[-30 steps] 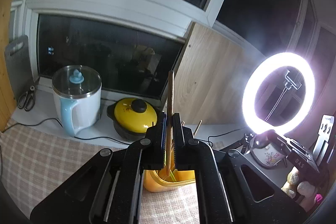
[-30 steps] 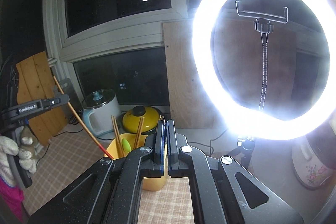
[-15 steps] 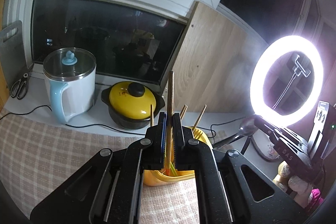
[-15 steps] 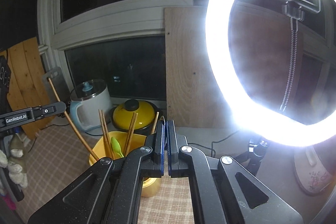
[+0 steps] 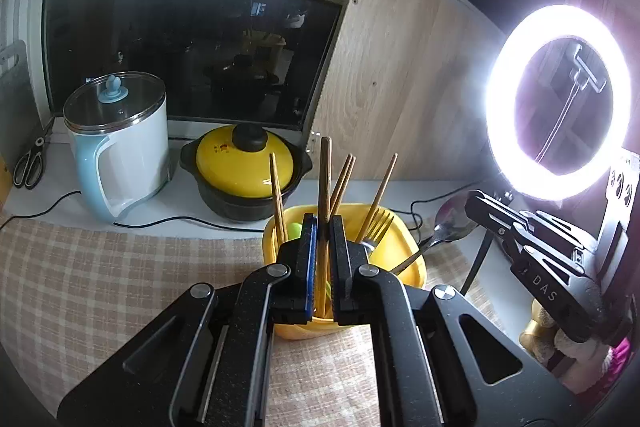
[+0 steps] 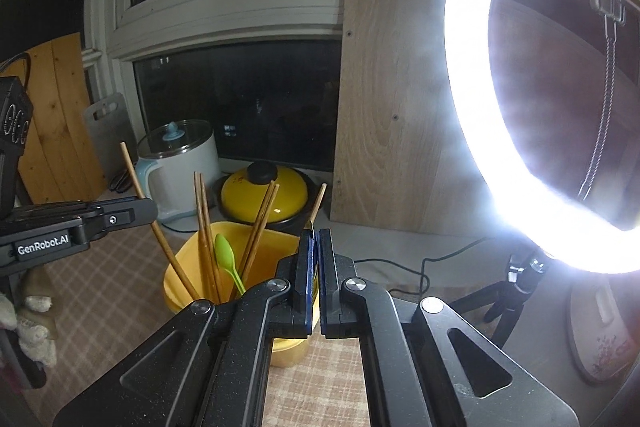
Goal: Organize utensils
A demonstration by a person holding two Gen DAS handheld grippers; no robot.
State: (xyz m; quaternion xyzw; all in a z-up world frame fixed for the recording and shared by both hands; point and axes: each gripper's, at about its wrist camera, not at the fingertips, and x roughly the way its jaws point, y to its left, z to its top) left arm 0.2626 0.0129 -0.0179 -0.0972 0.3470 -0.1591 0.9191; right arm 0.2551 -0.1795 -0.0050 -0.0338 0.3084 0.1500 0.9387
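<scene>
A yellow utensil holder (image 5: 404,251) stands on the checked cloth and holds several wooden chopsticks, a fork (image 5: 380,221) and a green spoon (image 6: 226,255). My left gripper (image 5: 323,223) is shut on a wooden chopstick (image 5: 324,171) whose lower end is down inside the holder; it also shows in the right wrist view (image 6: 138,183). My right gripper (image 6: 315,237) is shut on the thin handle of a metal spoon (image 5: 454,221), just right of the holder (image 6: 180,267). In the left wrist view the spoon bowl points up beside the holder.
A white-and-blue kettle (image 5: 120,143) and a yellow-lidded black pot (image 5: 244,167) stand behind the holder on the sill. Scissors (image 5: 28,163) lie at far left. A bright ring light (image 5: 560,99) on a tripod (image 6: 512,291) stands to the right, with cables on the counter.
My left gripper has lowered the chopstick into the yellow holder. My right gripper with the spoon has moved down and closer to the holder.
</scene>
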